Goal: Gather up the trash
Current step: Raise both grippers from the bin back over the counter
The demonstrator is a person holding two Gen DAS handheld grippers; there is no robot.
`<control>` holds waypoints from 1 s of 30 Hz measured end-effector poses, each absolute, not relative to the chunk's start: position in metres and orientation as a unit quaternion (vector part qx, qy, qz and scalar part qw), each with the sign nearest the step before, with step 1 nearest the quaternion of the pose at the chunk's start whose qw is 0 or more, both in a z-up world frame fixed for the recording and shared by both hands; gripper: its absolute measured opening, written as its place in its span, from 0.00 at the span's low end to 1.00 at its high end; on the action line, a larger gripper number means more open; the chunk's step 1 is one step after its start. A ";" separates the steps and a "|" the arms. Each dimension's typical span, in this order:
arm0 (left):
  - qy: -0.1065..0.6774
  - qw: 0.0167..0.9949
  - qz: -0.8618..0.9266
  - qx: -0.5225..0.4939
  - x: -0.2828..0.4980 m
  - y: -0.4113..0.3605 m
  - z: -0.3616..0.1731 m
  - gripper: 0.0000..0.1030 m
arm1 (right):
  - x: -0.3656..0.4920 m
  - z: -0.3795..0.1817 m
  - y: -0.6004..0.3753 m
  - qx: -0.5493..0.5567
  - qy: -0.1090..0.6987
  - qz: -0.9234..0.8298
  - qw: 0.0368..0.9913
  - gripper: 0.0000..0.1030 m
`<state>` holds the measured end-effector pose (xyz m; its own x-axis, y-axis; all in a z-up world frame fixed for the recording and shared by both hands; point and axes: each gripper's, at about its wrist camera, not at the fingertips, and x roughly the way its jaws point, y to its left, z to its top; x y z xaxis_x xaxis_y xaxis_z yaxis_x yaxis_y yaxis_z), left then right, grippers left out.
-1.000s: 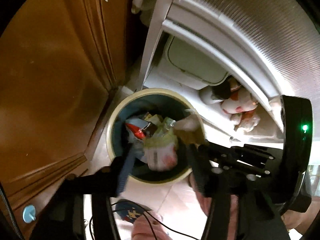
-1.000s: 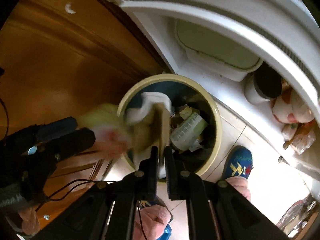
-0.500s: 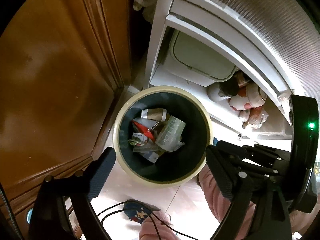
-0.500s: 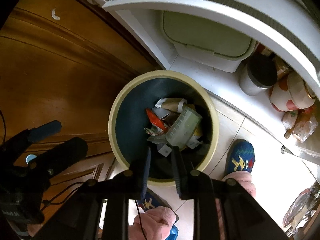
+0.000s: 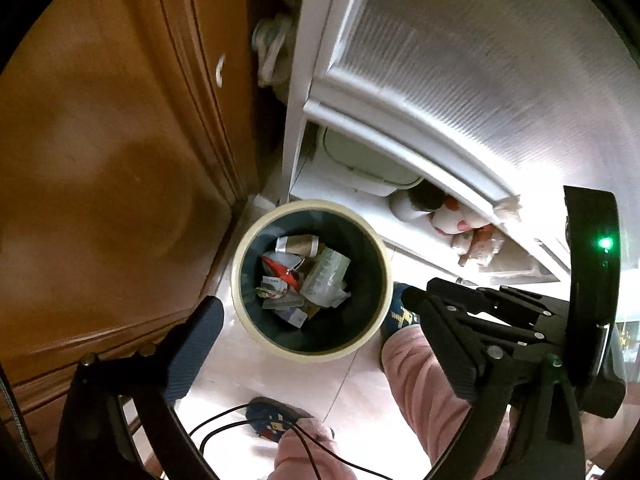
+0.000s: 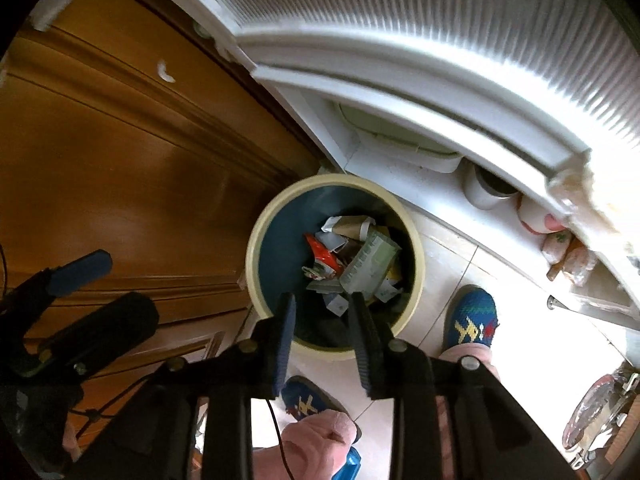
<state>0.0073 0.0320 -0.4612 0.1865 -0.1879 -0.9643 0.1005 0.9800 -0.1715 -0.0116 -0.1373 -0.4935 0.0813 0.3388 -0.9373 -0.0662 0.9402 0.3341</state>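
Underfoot lies a pale tiled floor [image 5: 352,396], hemmed in by a brown wooden cabinet [image 5: 100,152] on one side and a white door with ribbed frosted glass [image 5: 460,60] on the other. On the tiles, in the corner where the two meet, stands a round trash bin [image 5: 256,328] with a cream rim and a dark blue inside, and the trash [image 5: 308,280] lies at its bottom: crumpled paper, a red wrapper and a pale translucent plastic piece, all heaped together. Beneath the white door's lower edge sit a pale green lidded box [image 5: 360,164], a white pot [image 6: 486,192] and some red-and-white packages [image 5: 464,228]. The person's blue patterned slippers [image 6: 472,320] and pink trouser legs [image 5: 416,376] stand just beside the bin, and thin black cables [image 5: 248,420] trail across the floor near the feet. Both tools point steeply down over the bin's mouth. The left gripper [image 5: 316,328] has its jaws spreading very wide with nothing between them. The right gripper [image 6: 322,332] has its jaws opening too, a narrower gap, and it is likewise empty.
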 end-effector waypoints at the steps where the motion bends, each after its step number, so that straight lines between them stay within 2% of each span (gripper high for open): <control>1: 0.628 0.772 -0.095 -0.033 0.006 0.031 -0.451 0.96 | -0.012 -0.487 -0.138 0.103 0.662 0.140 0.729 0.27; 18: 0.564 0.819 -0.103 -0.042 -0.035 0.034 -0.248 0.99 | -0.046 -0.299 -0.126 0.042 0.609 0.231 0.758 0.27; 25: 0.516 0.850 -0.099 -0.035 -0.044 0.038 -0.172 0.99 | -0.053 -0.218 -0.115 -0.019 0.554 0.278 0.785 0.27; 30: 0.476 0.873 -0.096 -0.035 -0.044 0.046 -0.113 0.99 | -0.045 -0.165 -0.117 -0.011 0.517 0.291 0.805 0.27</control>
